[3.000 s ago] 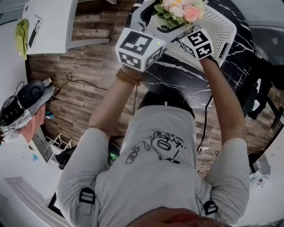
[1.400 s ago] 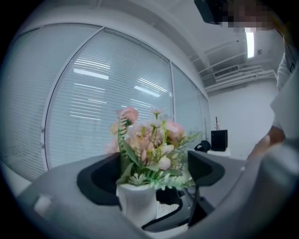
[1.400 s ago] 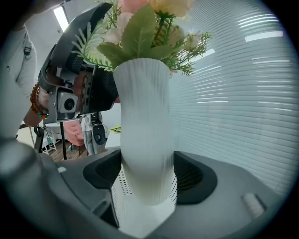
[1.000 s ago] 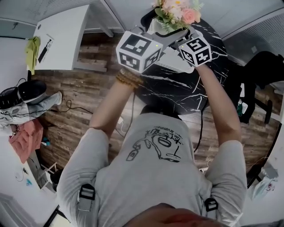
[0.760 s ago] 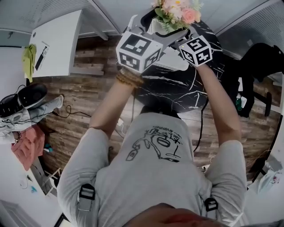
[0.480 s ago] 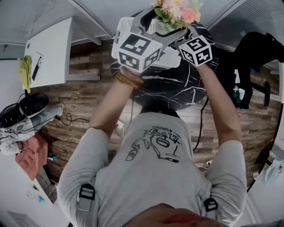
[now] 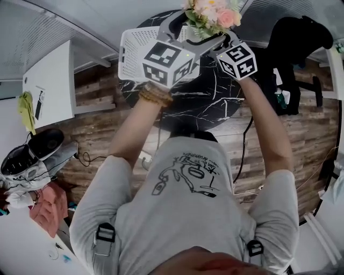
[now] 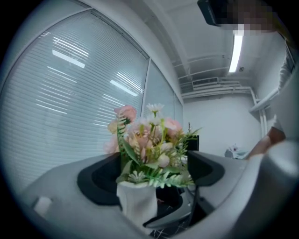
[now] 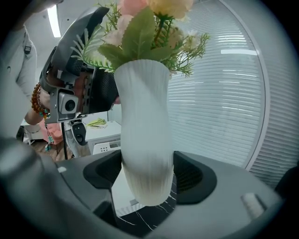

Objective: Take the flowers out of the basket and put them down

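Note:
A white ribbed vase holds pink and cream flowers with green leaves. It hangs high in the air, above the black marble round table. My right gripper is shut on the vase's lower body, a pad on each side. My left gripper stands open around the vase's neck: the neck leans on one pad, and a gap with foliage shows at the other. The white perforated basket sits on the table's left part, with nothing visible in it.
A white desk stands at the left, with bags and clothes on the wooden floor below it. A black chair is at the right of the table. Window blinds close off the far side.
The table and basket have slid left and down under the grippers as the person turns. Three seconds ago the vase hung over the basket; now it hangs to the basket's right. Both grippers keep their places.

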`<state>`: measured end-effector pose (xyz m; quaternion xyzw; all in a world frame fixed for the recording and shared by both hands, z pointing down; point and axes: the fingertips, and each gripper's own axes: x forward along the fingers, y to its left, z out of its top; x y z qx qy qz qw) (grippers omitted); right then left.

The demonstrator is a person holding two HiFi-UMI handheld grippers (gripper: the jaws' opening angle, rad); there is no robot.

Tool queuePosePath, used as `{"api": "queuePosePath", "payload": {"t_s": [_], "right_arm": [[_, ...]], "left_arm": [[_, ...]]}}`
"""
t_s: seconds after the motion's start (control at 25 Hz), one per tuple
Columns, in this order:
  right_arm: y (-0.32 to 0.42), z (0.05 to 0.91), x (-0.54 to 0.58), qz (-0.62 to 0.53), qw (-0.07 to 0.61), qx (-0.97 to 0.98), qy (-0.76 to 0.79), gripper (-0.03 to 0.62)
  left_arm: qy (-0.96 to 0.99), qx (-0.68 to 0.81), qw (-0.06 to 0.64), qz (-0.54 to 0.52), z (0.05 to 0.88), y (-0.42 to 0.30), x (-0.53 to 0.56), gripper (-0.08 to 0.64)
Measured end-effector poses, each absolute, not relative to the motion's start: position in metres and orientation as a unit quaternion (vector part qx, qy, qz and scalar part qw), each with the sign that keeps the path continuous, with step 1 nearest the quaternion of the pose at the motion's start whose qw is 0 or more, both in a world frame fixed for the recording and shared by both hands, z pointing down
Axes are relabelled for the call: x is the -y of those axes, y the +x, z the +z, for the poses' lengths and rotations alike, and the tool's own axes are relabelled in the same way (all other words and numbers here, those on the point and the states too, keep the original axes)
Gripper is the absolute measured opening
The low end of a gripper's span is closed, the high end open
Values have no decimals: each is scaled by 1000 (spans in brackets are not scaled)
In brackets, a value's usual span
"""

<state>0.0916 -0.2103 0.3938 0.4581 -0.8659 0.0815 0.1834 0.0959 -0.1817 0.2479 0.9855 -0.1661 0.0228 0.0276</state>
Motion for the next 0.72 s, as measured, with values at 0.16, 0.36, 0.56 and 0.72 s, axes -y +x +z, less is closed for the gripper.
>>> {"api": "queuePosePath", "payload": {"t_s": [0.16,0.36,0.56,0.72], "right_arm": [[126,398,194,88,177,854,481,354],[160,393,177,94,179,841,501,354],[192,392,156,97,175,830,520,354],[217,394,145,102,173,822,533,354]], "left_arm": [[990,140,26,26,252,130,165,446],[993,115,29,25,247,161,149,446],[995,94,27,27,247,193,128,446],[996,78,28,30,249,217,117,446]]}}
